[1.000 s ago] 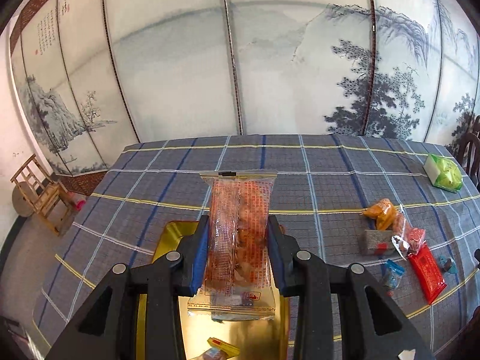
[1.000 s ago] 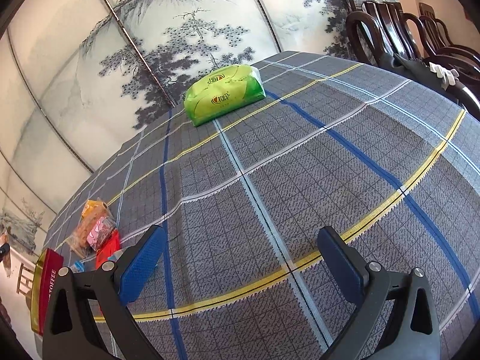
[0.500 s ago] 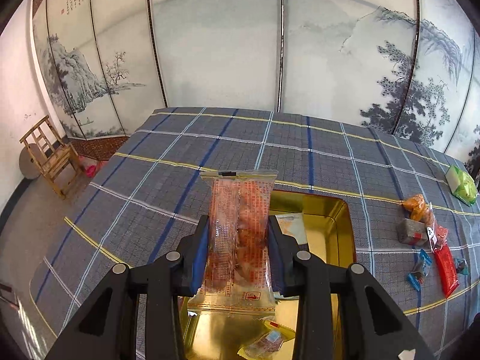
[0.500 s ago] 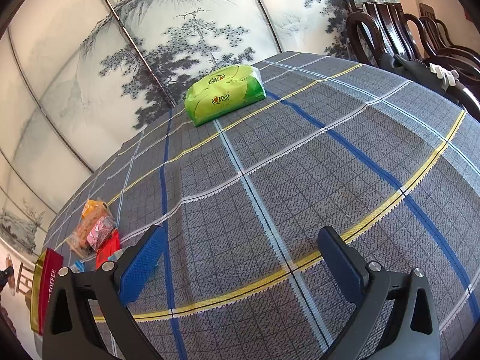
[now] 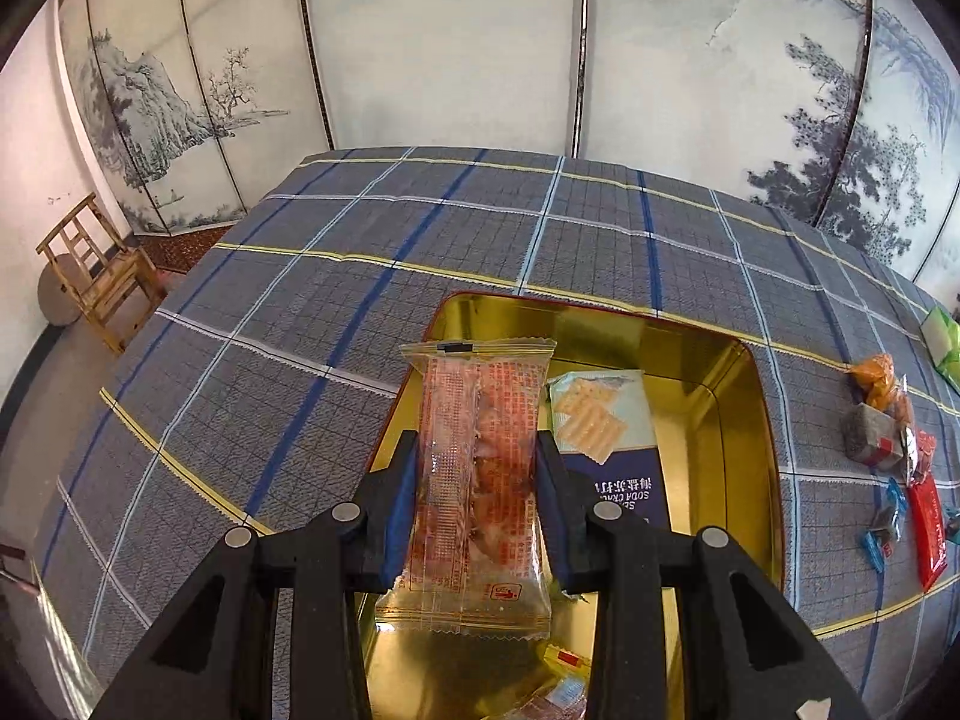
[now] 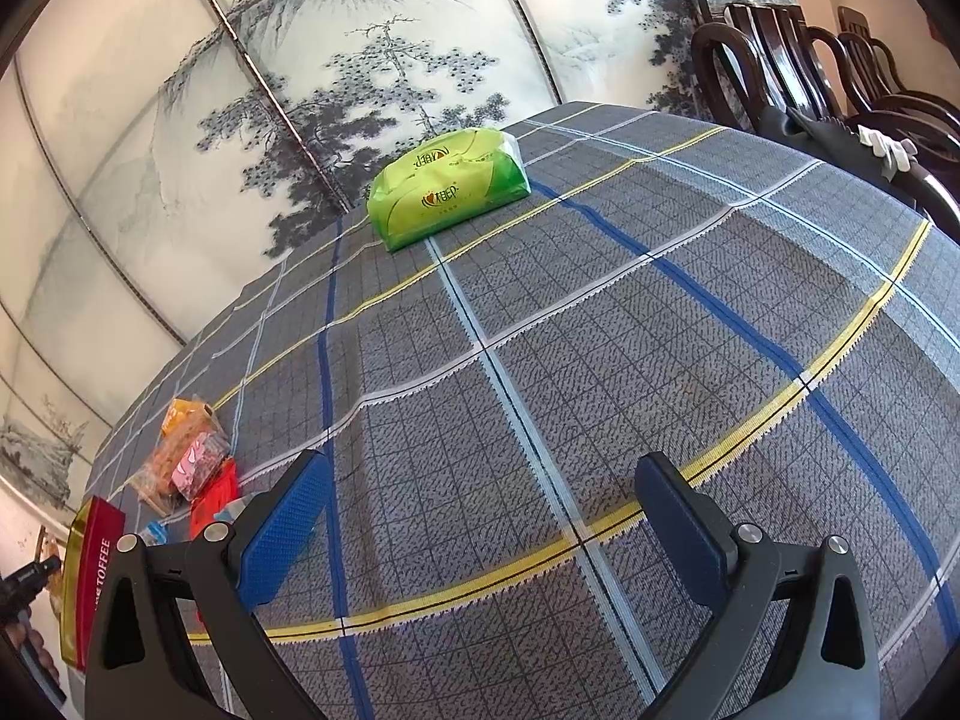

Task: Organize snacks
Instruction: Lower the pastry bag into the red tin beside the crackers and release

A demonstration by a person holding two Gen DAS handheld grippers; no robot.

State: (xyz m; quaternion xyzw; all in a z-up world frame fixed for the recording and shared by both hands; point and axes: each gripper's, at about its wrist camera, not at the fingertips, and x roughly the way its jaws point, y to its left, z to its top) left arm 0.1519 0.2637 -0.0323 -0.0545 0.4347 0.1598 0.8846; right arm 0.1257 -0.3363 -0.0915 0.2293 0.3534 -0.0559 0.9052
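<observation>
My left gripper (image 5: 477,483) is shut on a clear orange snack packet (image 5: 480,420), held upright over the left part of a gold tin (image 5: 744,420) with a red outer wall. Inside the tin lie a cracker packet (image 5: 600,414) and small wrapped sweets (image 5: 564,657) near its front. Loose snacks (image 5: 888,444) lie on the checked cloth to the right of the tin. In the right wrist view my right gripper (image 6: 477,516) stands open above bare cloth, with the snack pile (image 6: 189,465) and the tin's red side (image 6: 90,576) off to its left.
A green tissue pack (image 6: 447,186) lies at the far side of the table (image 6: 600,330). Dark wooden chairs (image 6: 810,60) stand at the right, and a small wooden chair (image 5: 96,276) at the left on the floor. A painted folding screen backs the table.
The left gripper has carried the orange packet lower and across, so the tin's inside now fills the view under it. The right gripper has stayed put.
</observation>
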